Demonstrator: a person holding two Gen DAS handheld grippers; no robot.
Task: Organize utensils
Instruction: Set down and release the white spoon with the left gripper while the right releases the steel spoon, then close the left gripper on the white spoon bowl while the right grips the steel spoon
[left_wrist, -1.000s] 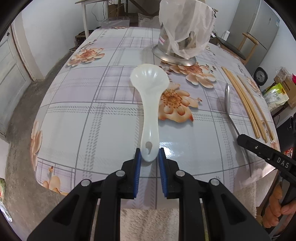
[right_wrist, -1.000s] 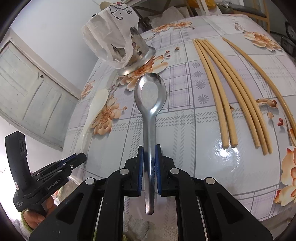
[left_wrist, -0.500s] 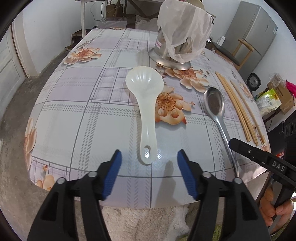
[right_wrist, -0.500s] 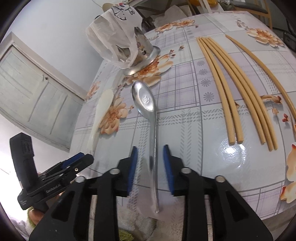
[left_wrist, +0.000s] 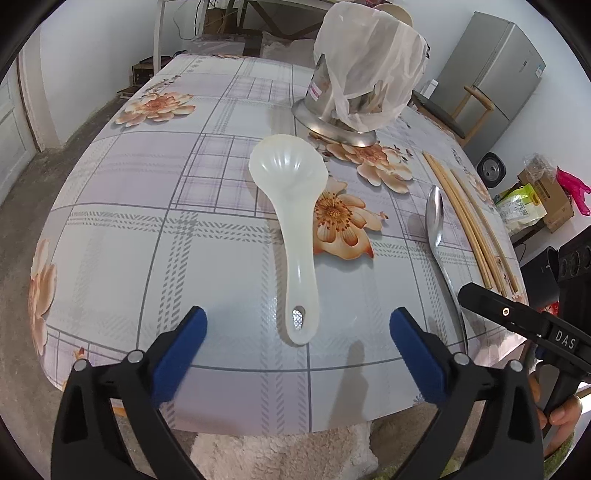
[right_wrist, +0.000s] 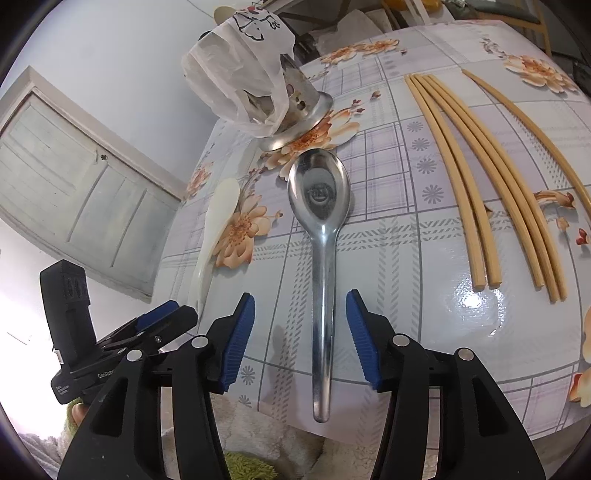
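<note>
Both tools empty. My left gripper (left_wrist: 297, 328) has its fingers spread wide, the white plastic ladle (left_wrist: 291, 218) lying flat on the table (left_wrist: 110, 221), handle end just short of the gap. My right gripper (right_wrist: 300, 334) is likewise spread, straddling the steel spoon (right_wrist: 322, 236) without touching it. Landmark: bag-covered metal holder (left_wrist: 354, 92); both bowls point toward it, ladle to its left, spoon nearer its base. I judge this a release or regrasp step; next move needs either a clean pinch on a handle or a lift clear. Right view alone shows the five chopsticks (right_wrist: 480, 177) fully, beyond the spoon from the holder; left view shows the ladle's hanging hole.
</note>
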